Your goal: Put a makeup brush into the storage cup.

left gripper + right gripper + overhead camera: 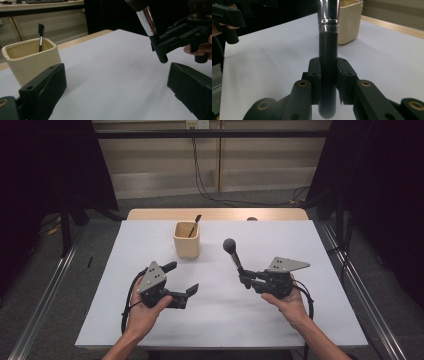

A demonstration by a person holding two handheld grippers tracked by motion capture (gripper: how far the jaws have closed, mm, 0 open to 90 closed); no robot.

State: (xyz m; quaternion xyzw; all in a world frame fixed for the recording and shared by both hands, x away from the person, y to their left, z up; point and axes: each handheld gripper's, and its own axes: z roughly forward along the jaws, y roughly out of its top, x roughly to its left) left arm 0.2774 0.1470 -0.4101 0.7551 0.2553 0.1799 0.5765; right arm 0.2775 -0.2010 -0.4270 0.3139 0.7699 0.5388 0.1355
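Note:
My right gripper [246, 278] is shut on a makeup brush [233, 254] with a black handle, a silver ferrule and a dark round head, held tilted up over the white table. In the right gripper view the brush handle [328, 62] stands clamped between the two pads. My left gripper [182, 277] is open with nothing between its jaws, left of the brush. A cream square cup [187, 240] stands behind the left gripper with a thin dark brush [194, 225] leaning inside. The left gripper view has the cup [31, 60] at left and the held brush [149, 23] at upper right.
The table is covered by a white sheet [220, 320], with a wooden edge [215, 214] at the back. Dark curtains and metal rails flank both sides. Cables hang down the back wall.

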